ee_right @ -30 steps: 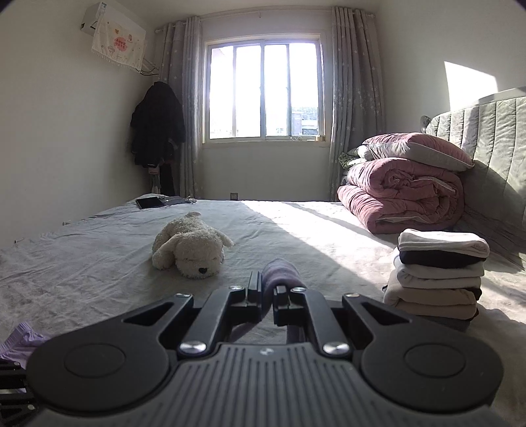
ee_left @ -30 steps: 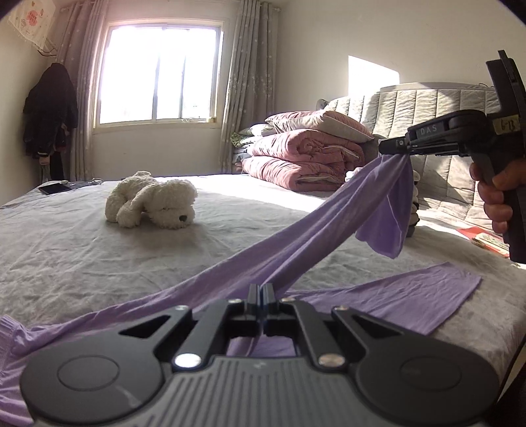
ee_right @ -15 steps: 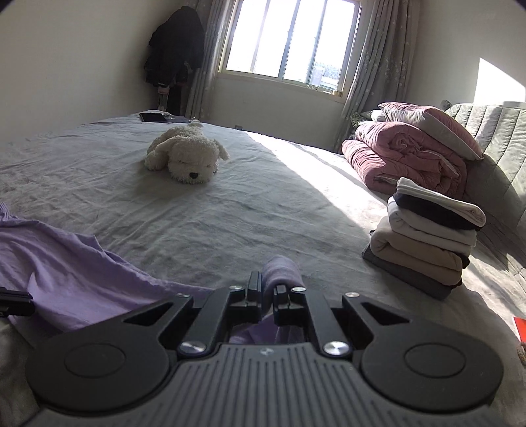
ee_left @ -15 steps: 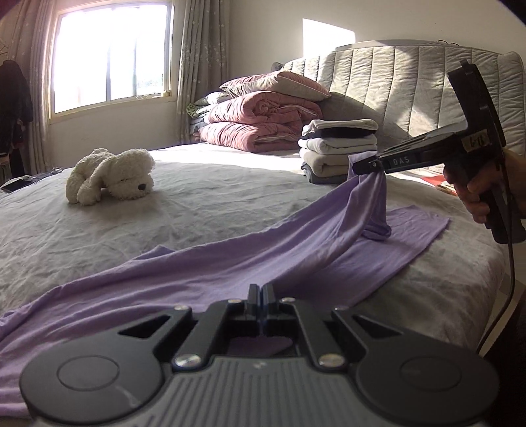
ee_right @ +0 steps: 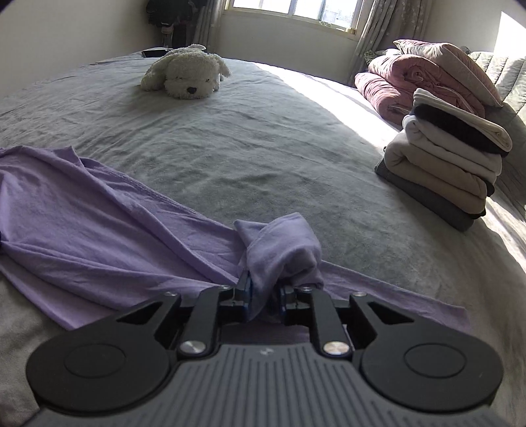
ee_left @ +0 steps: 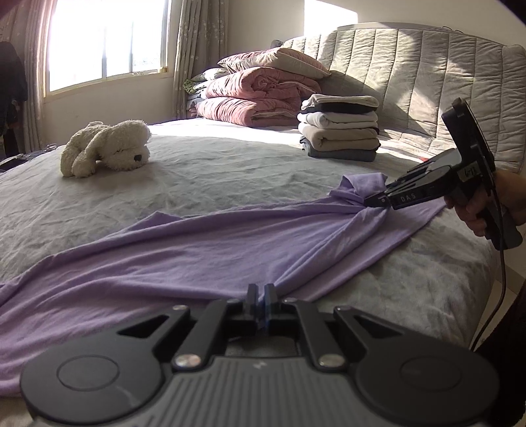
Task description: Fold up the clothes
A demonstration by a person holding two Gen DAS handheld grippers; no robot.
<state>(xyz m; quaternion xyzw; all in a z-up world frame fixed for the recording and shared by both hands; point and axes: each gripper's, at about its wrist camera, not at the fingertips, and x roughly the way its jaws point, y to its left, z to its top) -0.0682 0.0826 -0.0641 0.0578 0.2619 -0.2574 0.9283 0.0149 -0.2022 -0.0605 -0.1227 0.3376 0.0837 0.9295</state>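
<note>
The left gripper [ee_left: 261, 297] is clamped on the shirt [ee_left: 197, 249] edge; the right gripper [ee_right: 264, 294] pinches a bunched corner. The shirt lies on the bed [ee_right: 246, 147], its long axis running between them.

The right gripper [ee_right: 264, 300] has its jaws closed on a bunched fold of a purple garment [ee_right: 98, 236], which spreads flat to the left across the grey bed [ee_right: 263, 147]. A white stuffed dog [ee_right: 187, 75] lies far up the bed. At the right stands a stack of folded clothes [ee_right: 450, 164], with rolled pink bedding [ee_right: 420, 78] behind it, below a window [ee_right: 292, 10].
</note>
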